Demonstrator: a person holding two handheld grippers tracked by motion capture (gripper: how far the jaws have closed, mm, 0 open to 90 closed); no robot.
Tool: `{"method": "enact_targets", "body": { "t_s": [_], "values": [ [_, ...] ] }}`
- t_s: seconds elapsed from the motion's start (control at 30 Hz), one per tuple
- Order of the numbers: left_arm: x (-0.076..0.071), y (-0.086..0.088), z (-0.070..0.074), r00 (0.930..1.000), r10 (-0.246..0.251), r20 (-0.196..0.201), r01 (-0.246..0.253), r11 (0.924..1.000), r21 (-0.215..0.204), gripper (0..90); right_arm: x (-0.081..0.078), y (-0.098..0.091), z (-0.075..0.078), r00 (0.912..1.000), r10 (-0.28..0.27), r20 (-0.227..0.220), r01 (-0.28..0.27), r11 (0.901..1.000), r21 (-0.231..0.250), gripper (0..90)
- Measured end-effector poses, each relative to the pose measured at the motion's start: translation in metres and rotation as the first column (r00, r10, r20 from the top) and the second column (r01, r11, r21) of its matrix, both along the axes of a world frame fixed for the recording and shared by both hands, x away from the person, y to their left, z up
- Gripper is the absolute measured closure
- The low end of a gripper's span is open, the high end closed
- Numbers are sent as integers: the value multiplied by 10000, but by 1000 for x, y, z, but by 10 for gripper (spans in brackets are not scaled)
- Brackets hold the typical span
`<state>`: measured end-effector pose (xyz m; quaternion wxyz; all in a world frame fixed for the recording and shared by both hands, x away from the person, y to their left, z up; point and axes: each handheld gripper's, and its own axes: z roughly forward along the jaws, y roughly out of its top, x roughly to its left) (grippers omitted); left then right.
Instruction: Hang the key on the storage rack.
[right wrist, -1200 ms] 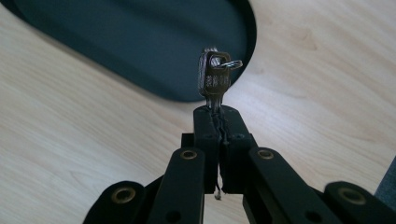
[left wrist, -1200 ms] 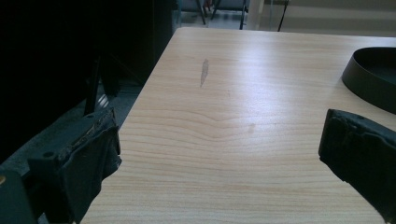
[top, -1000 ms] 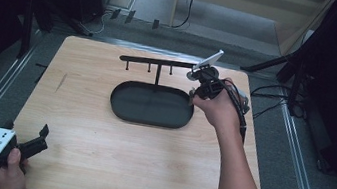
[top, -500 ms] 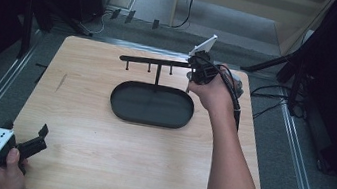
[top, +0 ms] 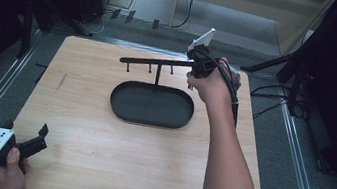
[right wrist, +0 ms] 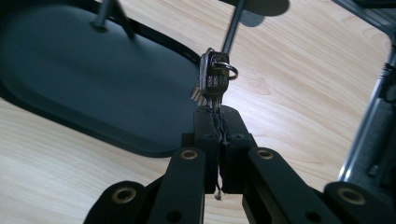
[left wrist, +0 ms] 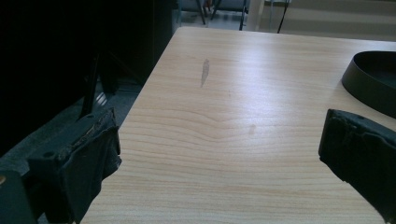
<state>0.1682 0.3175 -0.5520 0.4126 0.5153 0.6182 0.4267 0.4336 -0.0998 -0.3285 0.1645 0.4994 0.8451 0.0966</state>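
Your right tongs [right wrist: 215, 109] are clamped on a small bunch of keys [right wrist: 211, 80], held up at the right end of the black rack's crossbar [top: 156, 63], above the far right of the wooden bench [top: 99, 140]. The key ring sits just by a peg at the bar's end. The rack's oval black tray [top: 152, 105] rests mid-bench. Your left tongs [top: 33, 142] hang spread apart and empty over the near left corner, well apart from the tray.

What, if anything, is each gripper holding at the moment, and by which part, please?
The right gripper is shut on a bunch of keys, pinching the blade ends. The left gripper is open, holding nothing.
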Motion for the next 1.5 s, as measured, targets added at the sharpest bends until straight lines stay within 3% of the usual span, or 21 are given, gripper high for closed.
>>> {"method": "enact_targets", "body": {
  "t_s": [0.1,0.37,0.57,0.77,0.83,1.17,1.27,1.5],
  "values": [
    [0,0,0,10000,7,5,-7,10000,-1,0,4,-4,-1,9998,-167,51,167,9998,58,879],
    [0,-1,0,10000,1,3,-1,10000,47,0,5,-2,-3,10000,56,-10,-56,9999,124,879],
    [0,-1,0,10000,-24,11,23,10000,84,0,8,1,-3,9993,105,354,-93,9993,-355,879],
    [0,-1,0,10000,-10,14,9,10000,87,0,13,-3,-8,9987,-42,503,59,9994,-329,872],
    [0,-1,0,10000,-11,9,11,10000,93,0,15,-4,-8,9975,-210,668,232,9992,-315,782],
    [0,-2,0,10000,-22,0,22,9999,128,0,8,-12,-14,9978,-561,343,564,9984,-78,746],
    [0,-2,0,10000,-14,25,14,9999,163,0,3,-19,-19,9972,-693,266,698,9974,-160,748],
    [0,-2,0,10000,-19,-8,19,9998,201,0,-13,-40,-33,9957,-924,42,923,9956,173,744]
  ]
}}
